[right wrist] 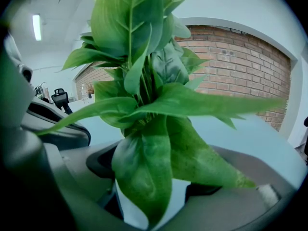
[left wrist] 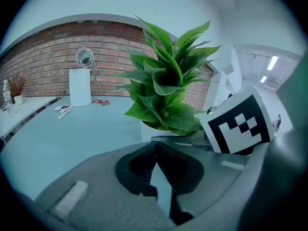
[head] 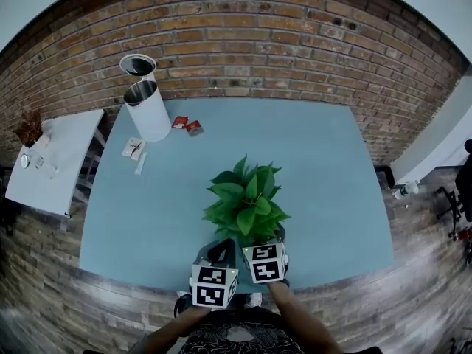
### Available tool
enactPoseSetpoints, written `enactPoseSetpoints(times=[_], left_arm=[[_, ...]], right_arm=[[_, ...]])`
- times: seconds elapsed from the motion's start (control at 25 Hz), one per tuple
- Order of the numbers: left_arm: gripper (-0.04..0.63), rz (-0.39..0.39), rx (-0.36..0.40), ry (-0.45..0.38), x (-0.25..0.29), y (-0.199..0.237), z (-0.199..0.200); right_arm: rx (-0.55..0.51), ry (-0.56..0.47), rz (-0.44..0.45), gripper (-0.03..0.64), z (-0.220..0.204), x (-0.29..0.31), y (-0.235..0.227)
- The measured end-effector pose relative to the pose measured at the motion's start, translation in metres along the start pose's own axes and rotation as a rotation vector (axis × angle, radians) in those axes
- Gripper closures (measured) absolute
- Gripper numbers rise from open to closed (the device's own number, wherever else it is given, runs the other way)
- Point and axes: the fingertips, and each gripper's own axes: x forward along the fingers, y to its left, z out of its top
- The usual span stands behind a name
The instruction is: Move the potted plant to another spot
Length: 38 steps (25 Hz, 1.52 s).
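The potted plant (head: 247, 201) has broad green leaves and stands near the front edge of the blue table (head: 332, 183). My right gripper (head: 267, 240) reaches in under the leaves. In the right gripper view the leaves (right wrist: 139, 81) fill the picture, and the jaws stand wide on either side of the white pot, gripping it. In the left gripper view the white pot (left wrist: 148, 129) shows just beyond my left gripper (left wrist: 154, 146). That gripper's tips meet with nothing between them. The right gripper's marker cube (left wrist: 236, 126) is beside it. In the head view the left gripper (head: 223, 248) sits just left of the right one.
A white cylindrical bin (head: 147, 109) with a round lid (head: 138, 65) stands at the table's far left. Red packets (head: 186, 125) and papers (head: 133, 148) lie near it. A white side table (head: 55, 161) is to the left. A brick wall (head: 295, 43) runs behind.
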Motion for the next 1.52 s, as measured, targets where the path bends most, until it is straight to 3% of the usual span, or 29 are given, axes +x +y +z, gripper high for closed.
enactPoseSetpoints(times=[0.68,1.52], left_arm=[[0.595,0.03,-0.026,-0.017,0.025,-0.054,0.002],[0.595,0.043,-0.036,-0.018,0.044,-0.088,0.006]], right_arm=[[-0.022,-0.002,0.041,0.222,-0.014,-0.022,-0.051],[-0.036,-0.009,0.059,0.225,-0.021,-0.034,-0.091]])
